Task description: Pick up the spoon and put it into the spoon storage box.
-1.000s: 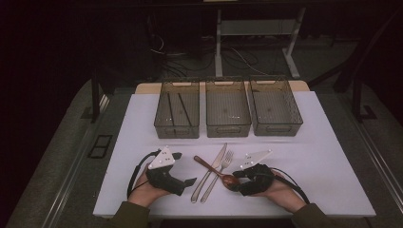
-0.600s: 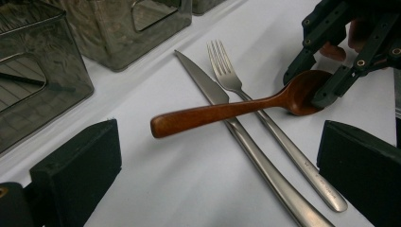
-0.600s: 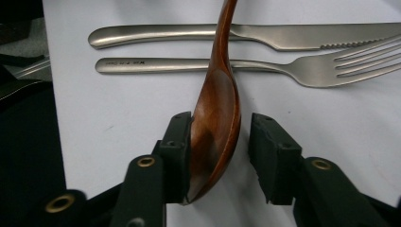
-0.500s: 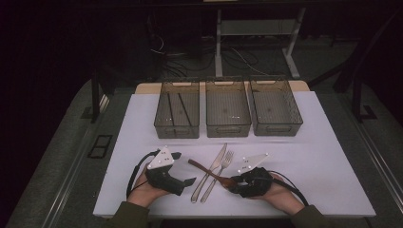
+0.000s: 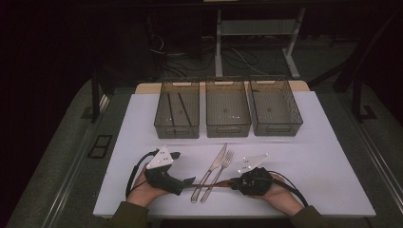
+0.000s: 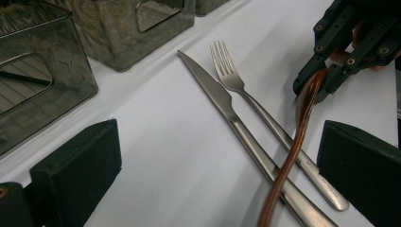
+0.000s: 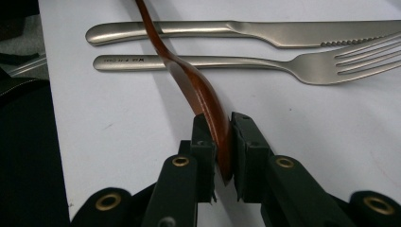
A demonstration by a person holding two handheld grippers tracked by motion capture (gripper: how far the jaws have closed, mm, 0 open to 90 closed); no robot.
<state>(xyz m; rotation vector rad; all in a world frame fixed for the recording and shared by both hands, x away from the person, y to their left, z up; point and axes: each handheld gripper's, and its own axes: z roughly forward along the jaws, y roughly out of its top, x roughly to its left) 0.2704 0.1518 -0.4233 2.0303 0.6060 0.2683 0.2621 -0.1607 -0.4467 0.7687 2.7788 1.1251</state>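
Right gripper point(image 7: 222, 142) pinches a brown wooden spoon point(image 7: 201, 92) by its bowl end, the two black jaws having just been closing and now pressed against either face of it; the spoon stands on edge between them, glossy reddish-brown, thin, with a gentle curve where bowl narrows to handle; the wood catches light along its upper rim.

From the clamp the handle runs away across the metal fork point(image 7: 265, 61) and the metal knife point(image 7: 246, 30), lying over both of their handles; in the high view the spoon point(image 5: 216, 183) shows as a dark strip low on the white table point(image 5: 309, 142), between the two hands, crossing the lower ends of the cutlery; whether its far end touches the table I cannot quite tell from here.

Left gripper point(image 6: 217, 189) has its jaws spread wide with nothing between the pads, the spoon's handle passing close inside the one at the view's right without touching; it rests on the table beside the cutlery.

Fork and knife lie side by side, matte steel, tips toward three smoky transparent bins point(image 5: 228, 128) at the table's far side; the leftmost holds dark thin sticks.
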